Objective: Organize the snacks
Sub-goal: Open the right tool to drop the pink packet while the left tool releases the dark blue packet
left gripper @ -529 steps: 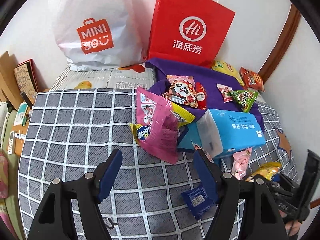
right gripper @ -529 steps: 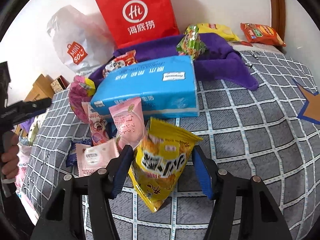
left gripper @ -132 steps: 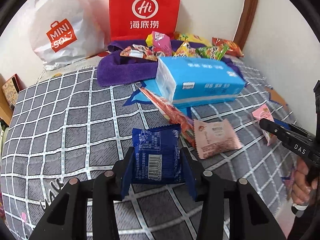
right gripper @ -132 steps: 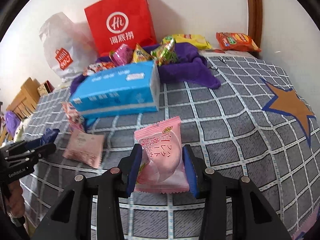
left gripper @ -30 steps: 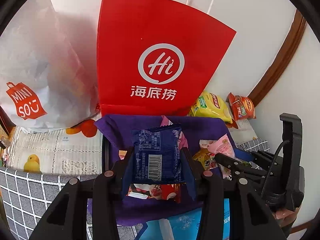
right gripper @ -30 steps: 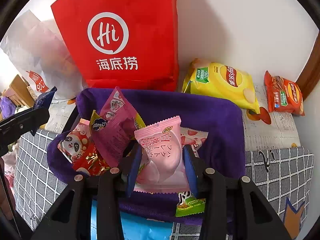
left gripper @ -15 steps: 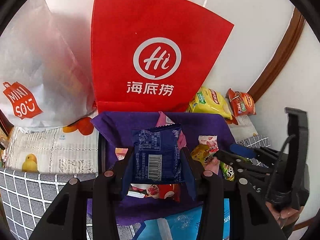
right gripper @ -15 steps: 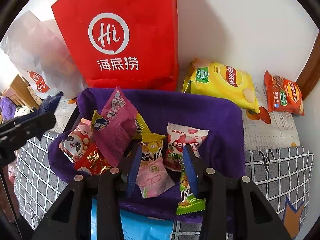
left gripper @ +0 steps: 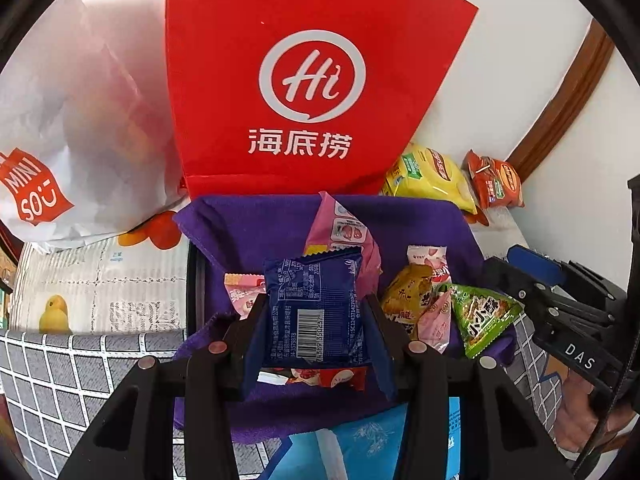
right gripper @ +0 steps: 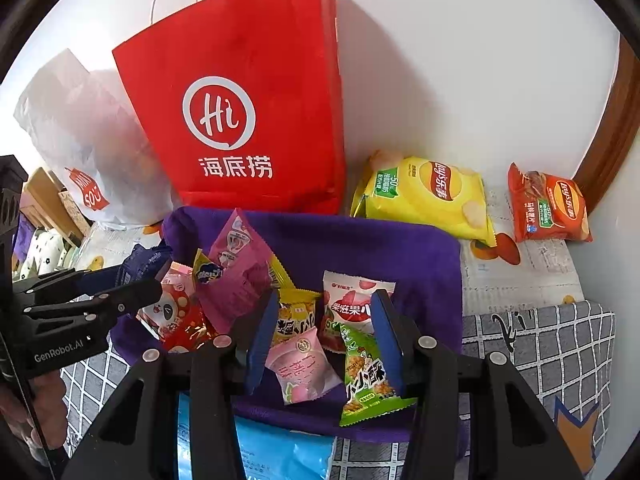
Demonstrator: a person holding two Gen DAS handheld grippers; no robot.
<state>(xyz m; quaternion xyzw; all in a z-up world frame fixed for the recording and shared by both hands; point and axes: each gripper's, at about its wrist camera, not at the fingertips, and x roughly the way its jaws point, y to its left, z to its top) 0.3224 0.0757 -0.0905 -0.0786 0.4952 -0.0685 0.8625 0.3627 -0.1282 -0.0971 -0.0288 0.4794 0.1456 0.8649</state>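
— Since half a second ago almost nothing has shifted: the pink peach packet (right gripper: 301, 364) lies in the pile where it fell, and the right gripper (right gripper: 320, 340) stands above it with jaws apart and nothing between them.

— And the left gripper (left gripper: 316, 344)?

— It is still closed on the blue packet (left gripper: 315, 312), barcode side facing the camera, and holds it over the purple cloth (left gripper: 256, 224) where the other snacks are collected.

— So which step is in hand?

— I judge it is the dropping of the blue packet onto the heap. The right side has finished its part.

— What does the next move need?

— Opening the left jaws while the packet is over the middle of the cloth, not over the front edge near the blue tissue pack (left gripper: 360, 440). The packet is light and slippery, so it may slide off the heap. The yellow chips bag (right gripper: 424, 196) and the red chips bag (right gripper: 548, 208) lie outside the cloth, by the wall, probably for later.
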